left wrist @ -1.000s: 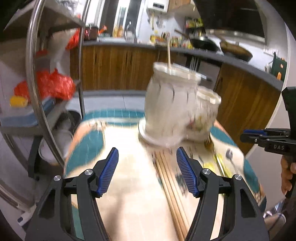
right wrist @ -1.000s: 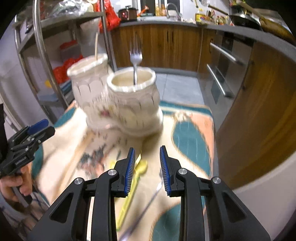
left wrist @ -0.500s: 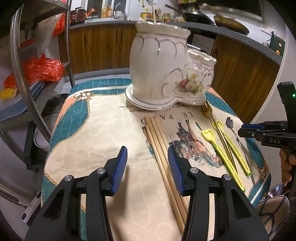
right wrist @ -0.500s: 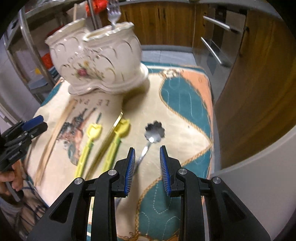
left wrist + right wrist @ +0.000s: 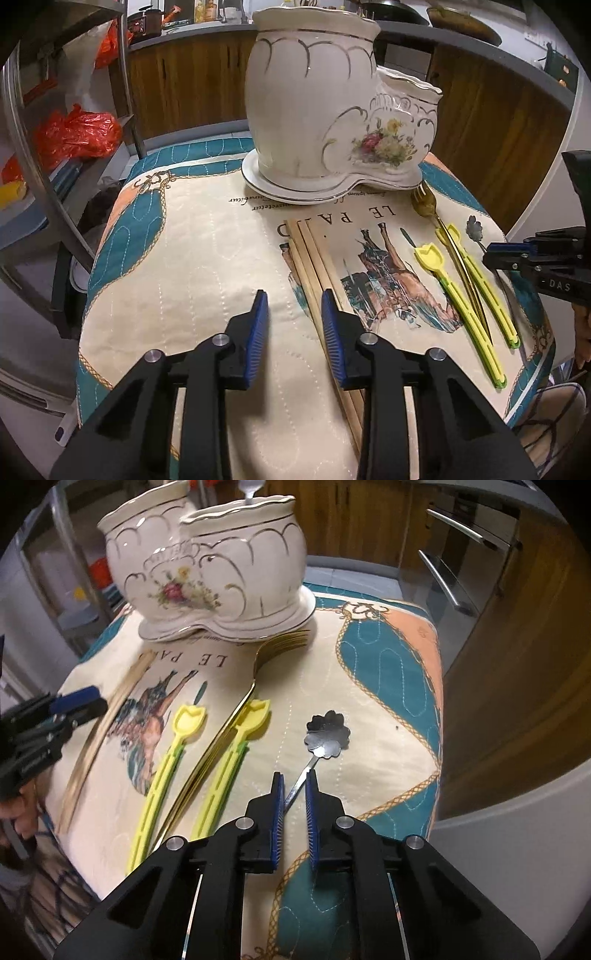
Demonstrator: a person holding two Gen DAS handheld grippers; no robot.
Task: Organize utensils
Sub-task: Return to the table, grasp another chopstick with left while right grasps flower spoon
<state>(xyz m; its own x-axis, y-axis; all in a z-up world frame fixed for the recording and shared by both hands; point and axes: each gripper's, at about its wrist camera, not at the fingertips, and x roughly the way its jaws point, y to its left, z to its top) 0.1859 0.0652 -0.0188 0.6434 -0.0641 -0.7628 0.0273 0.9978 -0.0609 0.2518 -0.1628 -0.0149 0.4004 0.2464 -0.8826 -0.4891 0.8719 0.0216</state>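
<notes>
One steel spoon [image 5: 327, 734] clear only rightward.

Wooden kitchen cabinets [image 5: 192, 85] under a grey counter [image 5: 207, 31]; metal shelving [image 5: 44, 177] left.

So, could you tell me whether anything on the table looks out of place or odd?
Nothing looks damaged or spilled. The gold fork lies slanted across one yellow utensil, resting on it rather than beside it.

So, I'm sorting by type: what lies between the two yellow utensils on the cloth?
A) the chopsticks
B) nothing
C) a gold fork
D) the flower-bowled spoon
C: the gold fork runs slantwise between the two yellow utensils; the flower-bowled spoon and chopsticks lie outside them.
</notes>
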